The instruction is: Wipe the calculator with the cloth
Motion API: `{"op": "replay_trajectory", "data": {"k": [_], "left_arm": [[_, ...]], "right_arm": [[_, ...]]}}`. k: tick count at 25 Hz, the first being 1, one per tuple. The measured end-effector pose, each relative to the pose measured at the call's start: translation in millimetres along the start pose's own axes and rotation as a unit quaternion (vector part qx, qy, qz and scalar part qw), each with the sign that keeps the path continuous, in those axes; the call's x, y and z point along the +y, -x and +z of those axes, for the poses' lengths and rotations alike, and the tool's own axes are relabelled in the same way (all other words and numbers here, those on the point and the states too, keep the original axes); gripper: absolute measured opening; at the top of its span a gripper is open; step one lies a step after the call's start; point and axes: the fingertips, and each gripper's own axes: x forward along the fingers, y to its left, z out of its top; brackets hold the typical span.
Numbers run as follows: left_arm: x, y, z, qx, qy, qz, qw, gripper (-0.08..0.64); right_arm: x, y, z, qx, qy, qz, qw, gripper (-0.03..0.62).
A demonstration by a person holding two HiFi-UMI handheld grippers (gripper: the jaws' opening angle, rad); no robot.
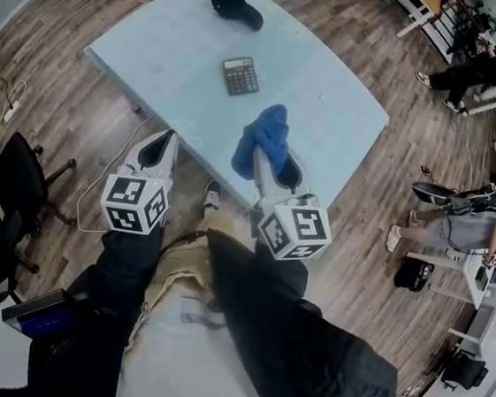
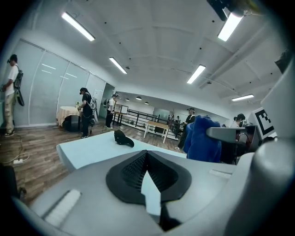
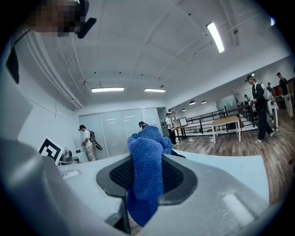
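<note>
A dark calculator lies flat near the middle of the pale blue table. My right gripper is shut on a blue cloth, held in the air over the table's near edge, short of the calculator. In the right gripper view the cloth bunches up between the jaws and hangs below them. My left gripper is off the table's near-left side, shut with nothing in it. The left gripper view shows the cloth to its right; the calculator is out of sight there.
A black cap lies at the table's far end, also in the left gripper view. Black office chairs stand to my left. Several people sit or stand around the wood-floored room, some at desks to the right.
</note>
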Motion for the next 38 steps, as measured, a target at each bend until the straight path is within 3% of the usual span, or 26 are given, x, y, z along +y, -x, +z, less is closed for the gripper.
{"op": "replay_trajectory", "data": {"k": [8, 23, 28, 38], "left_arm": [[8.0, -76.8, 20.2, 0.028, -0.006, -0.016, 0.9995, -0.005], [32.1, -194.3, 14.2, 0.090, 0.000, -0.024, 0.9957, -0.005], [46.0, -208.5, 9.7, 0.100, 0.016, -0.013, 0.9947, -0.005], [59.8, -227.1, 13.8, 0.120, 0.023, -0.054, 0.9910, -0.005]], "right_arm": [[-50.9, -61.7, 8.9, 0.013, -0.022, -0.012, 1.000, 0.123], [-125.5, -127.9, -22.9, 0.068, -0.064, -0.026, 0.995, 0.123], [-134.5, -146.9, -27.6, 0.089, -0.059, -0.027, 0.994, 0.123], [-121.8, -190.3, -20.9, 0.102, -0.043, -0.044, 0.993, 0.123]]}}
